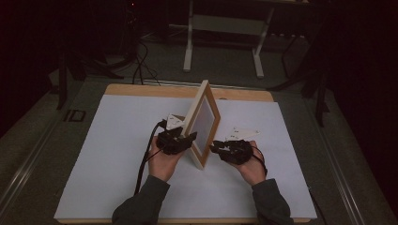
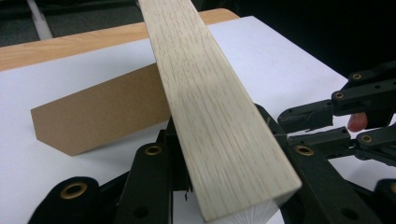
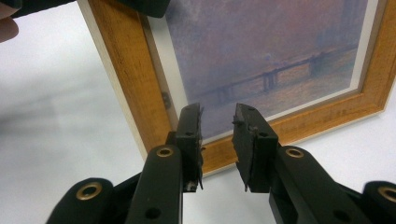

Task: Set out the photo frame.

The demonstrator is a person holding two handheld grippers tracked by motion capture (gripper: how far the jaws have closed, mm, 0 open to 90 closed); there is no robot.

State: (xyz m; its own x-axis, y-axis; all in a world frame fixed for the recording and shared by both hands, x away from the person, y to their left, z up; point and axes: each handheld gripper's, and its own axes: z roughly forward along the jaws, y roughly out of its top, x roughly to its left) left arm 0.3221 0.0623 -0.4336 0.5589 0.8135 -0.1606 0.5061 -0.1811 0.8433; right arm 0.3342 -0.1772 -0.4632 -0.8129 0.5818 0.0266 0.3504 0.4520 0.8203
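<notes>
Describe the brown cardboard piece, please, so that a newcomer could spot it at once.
Start at the white sheet covering the table, then find the wooden picture frame clamped in the left tool. Behind that frame a flat brown cardboard stand slants to the sheet, matte and unprinted.

Pale grained wooden picture frame (image 2: 212, 116), matt brown cardboard stand (image 2: 100, 114), smooth white paper sheet (image 1: 117, 154).

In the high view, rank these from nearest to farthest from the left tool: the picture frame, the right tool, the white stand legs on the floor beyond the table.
1. Picture frame: clamped in the left tool, standing upright at table centre.
2. Right tool: just across the frame, on its picture side.
3. White stand legs: on the floor, well past the table's far edge.
</notes>
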